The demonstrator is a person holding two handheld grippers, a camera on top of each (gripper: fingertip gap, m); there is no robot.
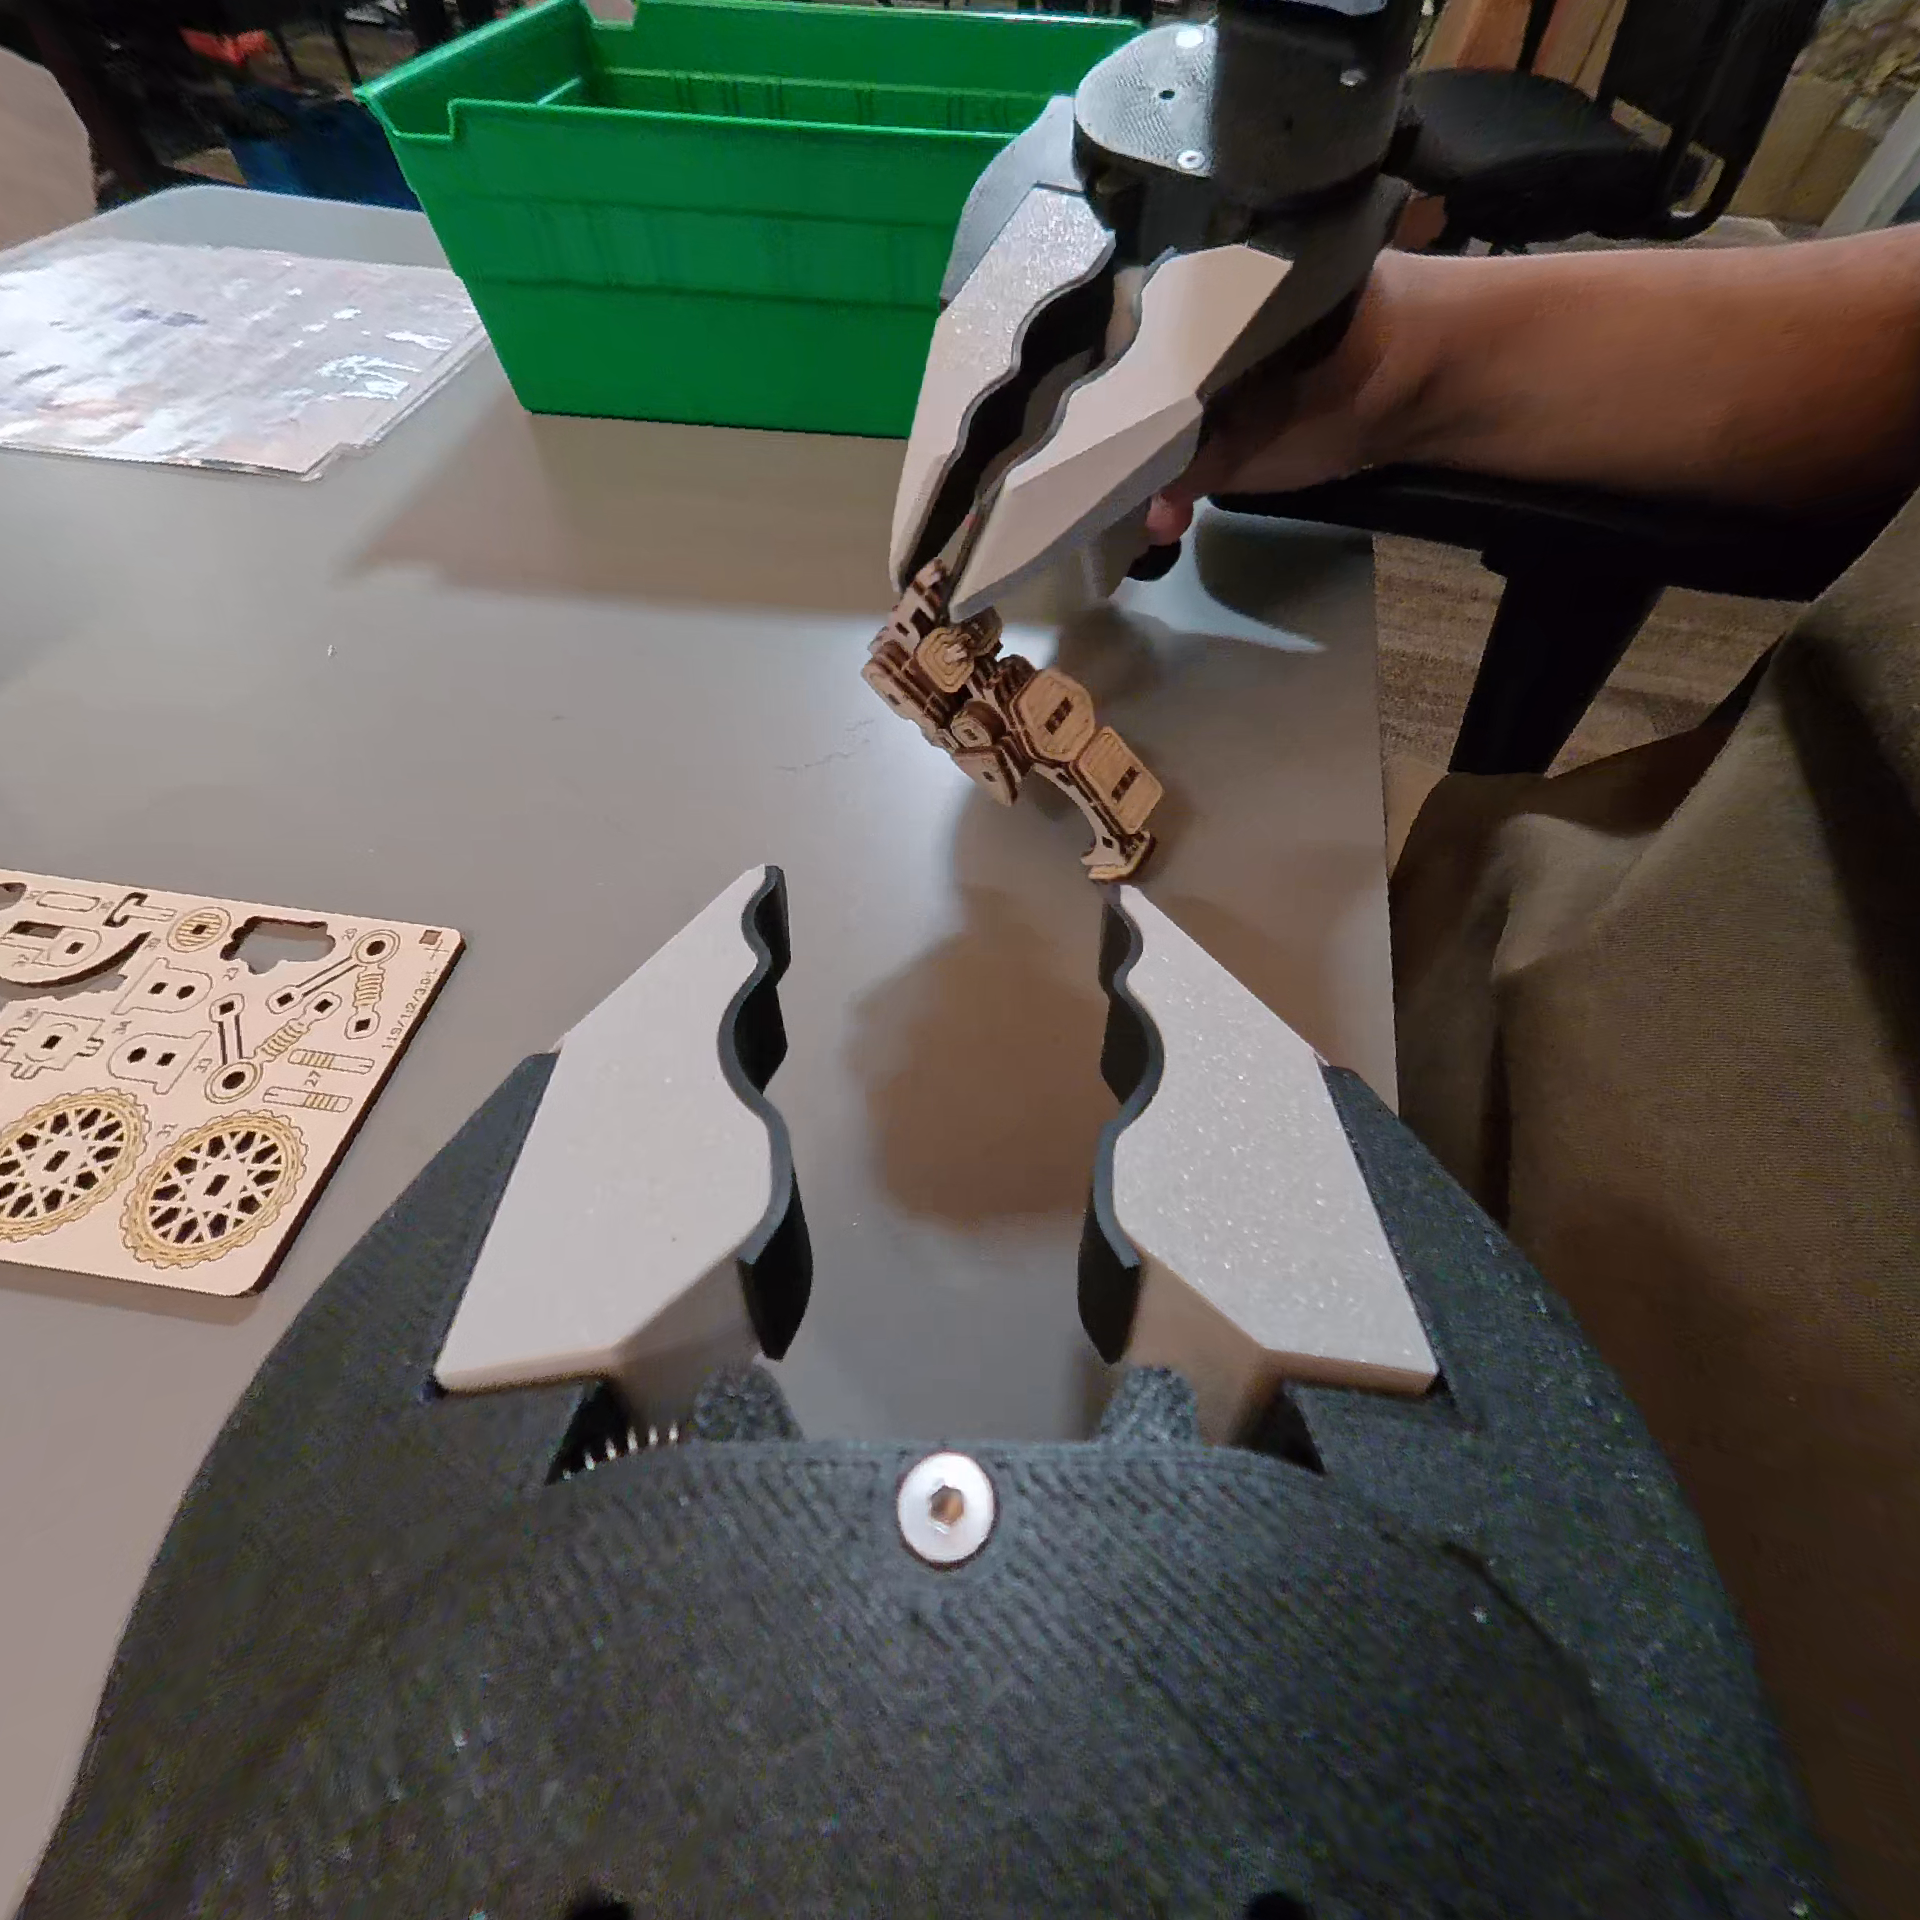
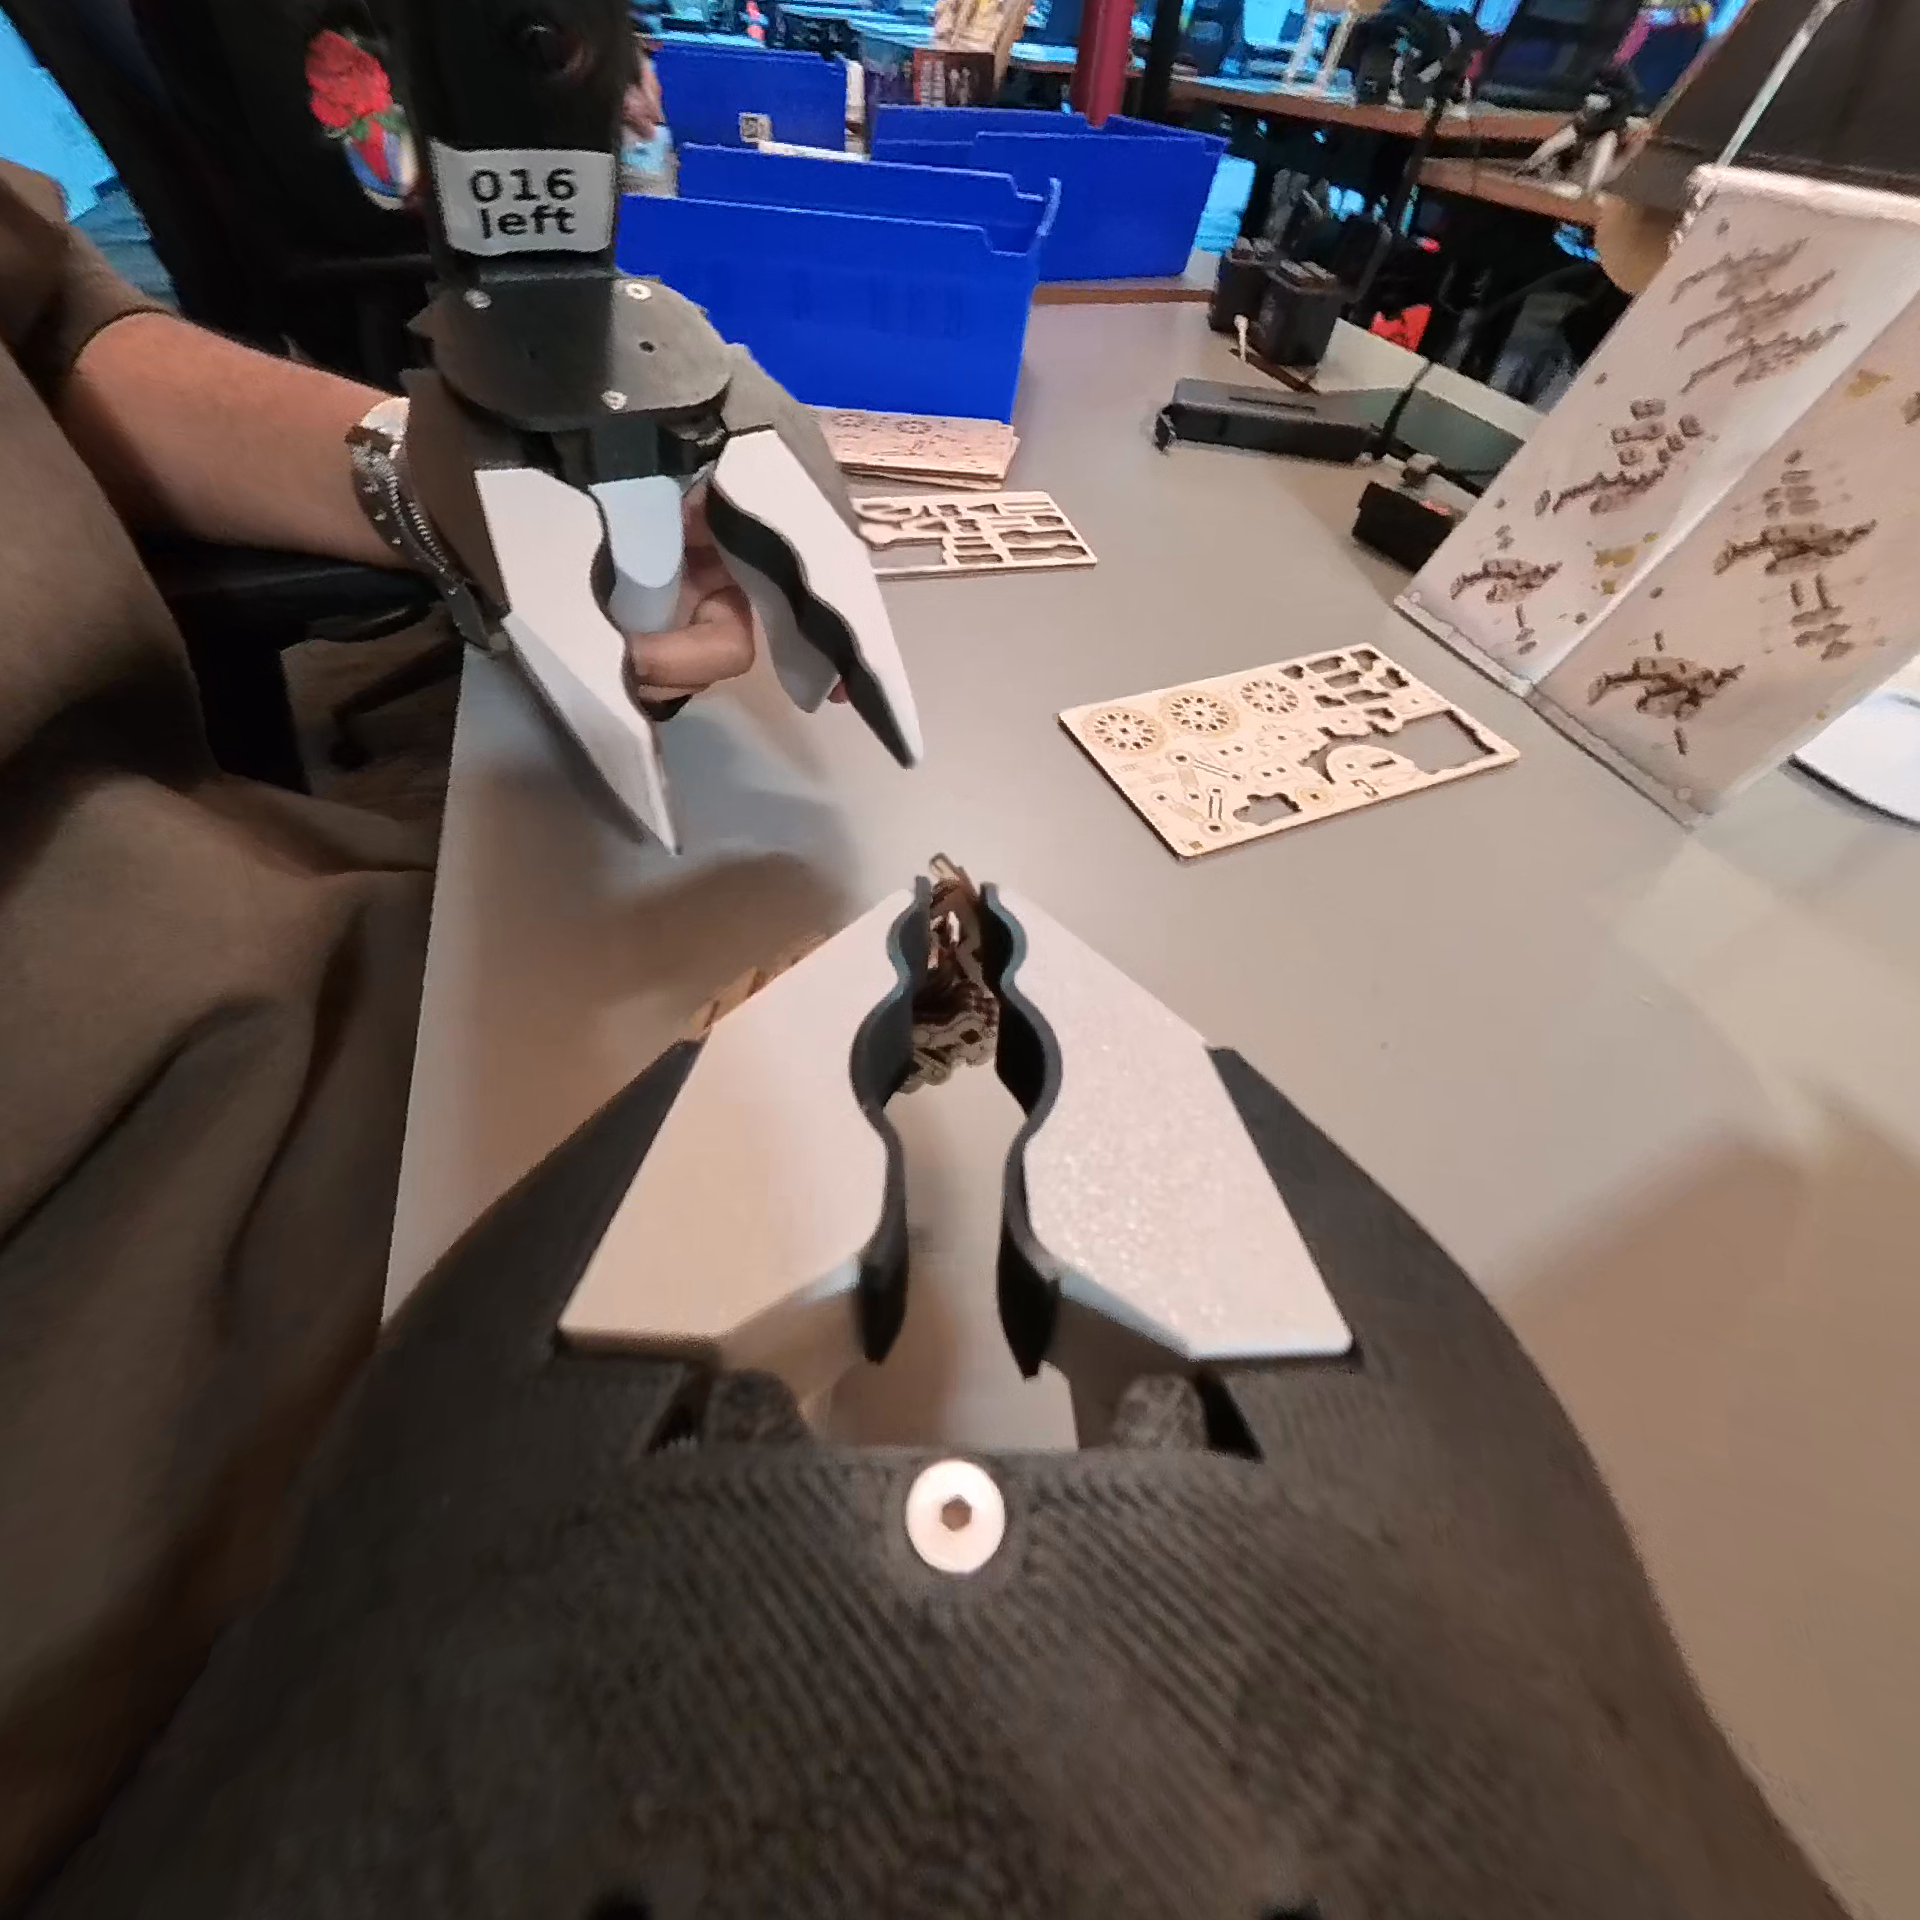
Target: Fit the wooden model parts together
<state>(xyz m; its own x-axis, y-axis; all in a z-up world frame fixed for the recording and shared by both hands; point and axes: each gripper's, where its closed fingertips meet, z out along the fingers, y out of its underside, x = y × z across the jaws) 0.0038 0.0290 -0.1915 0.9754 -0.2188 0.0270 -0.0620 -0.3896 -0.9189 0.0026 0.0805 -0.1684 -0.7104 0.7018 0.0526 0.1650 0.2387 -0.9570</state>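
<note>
A partly built wooden model point(image 1: 1013, 722) of layered laser-cut pieces hangs tilted near the table's right edge, its lower tip touching or almost touching the table. My right gripper point(image 1: 935, 592) comes down from above and is shut on its upper end; in the right wrist view the model point(image 2: 951, 987) sits pinched between the tips of my right gripper point(image 2: 954, 894). My left gripper point(image 1: 940, 899) is open and empty, just in front of the model's lower tip. It shows open at upper left in the right wrist view point(image 2: 790, 795). A wooden parts sheet point(image 1: 177, 1081) lies flat to the left.
A green bin point(image 1: 707, 218) stands at the back, with a clear plastic sheet point(image 1: 208, 353) to its left. In the right wrist view are blue bins point(image 2: 852, 281), more parts sheets point(image 2: 977, 530), a standing instruction card point(image 2: 1683, 499) and black devices point(image 2: 1278, 426). The table edge point(image 1: 1377, 727) runs on the right. Tip to tip, the grippers are about 7 cm apart. The standing instruction card point(image 2: 1683, 499) is about equally far from each gripper, around 35 cm.
</note>
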